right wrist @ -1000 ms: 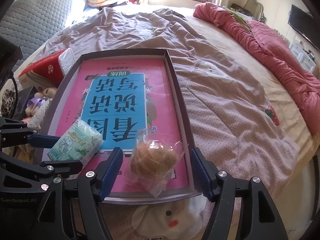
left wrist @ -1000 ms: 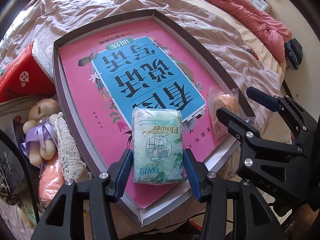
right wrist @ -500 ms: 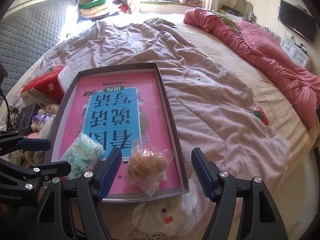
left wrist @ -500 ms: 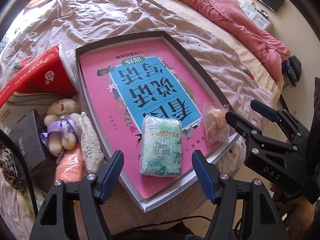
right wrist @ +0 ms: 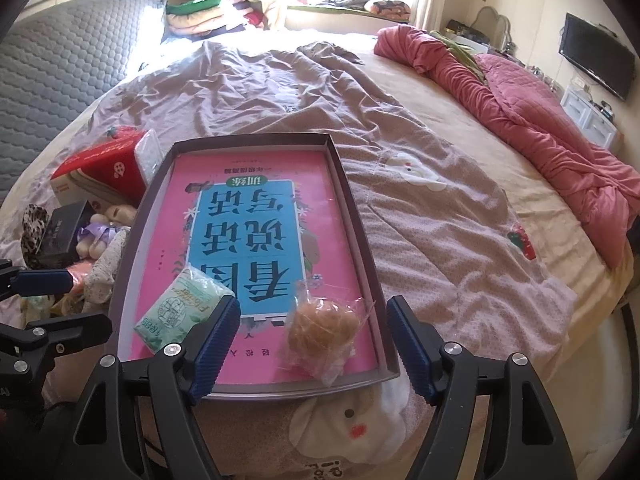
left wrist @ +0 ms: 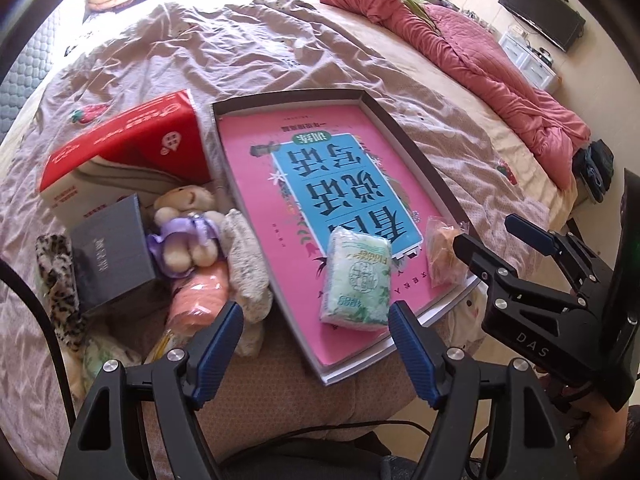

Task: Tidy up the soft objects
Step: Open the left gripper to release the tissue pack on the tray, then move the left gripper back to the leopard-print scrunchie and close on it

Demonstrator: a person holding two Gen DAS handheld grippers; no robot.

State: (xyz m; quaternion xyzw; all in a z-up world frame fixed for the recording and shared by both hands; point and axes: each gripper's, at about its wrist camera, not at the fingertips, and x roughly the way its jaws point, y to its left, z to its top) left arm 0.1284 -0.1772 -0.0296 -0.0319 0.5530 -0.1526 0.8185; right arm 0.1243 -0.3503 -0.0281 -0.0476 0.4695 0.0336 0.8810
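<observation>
A green tissue pack [left wrist: 356, 280] lies on the pink book inside the shallow grey tray [left wrist: 288, 98], near its front edge. Beside it on the right rests a clear bag with a tan soft lump [right wrist: 324, 328]. My left gripper [left wrist: 315, 309] hangs above and in front of the pack. Its jaws are opening and nothing is between them. My right gripper [right wrist: 313, 304] hovers over the bagged lump without touching it, jaws opening too. A teddy bear [left wrist: 186, 224], a peach bundle [left wrist: 200, 296] and a speckled cloth [left wrist: 244, 264] are piled left of the tray.
A red box [left wrist: 132, 136] and a dark grey box [left wrist: 112, 256] stand by the pile, with a leopard-print cloth [left wrist: 56, 280] beside them. The tray sits on a mauve bedspread [right wrist: 420, 220]. A pink quilt [right wrist: 540, 120] lies along the bed's right side.
My left jaws have widened off the tissue pack's sides and the gripper has drawn back and up. The pack stays on the book. My right gripper has risen a little above the bagged lump.
</observation>
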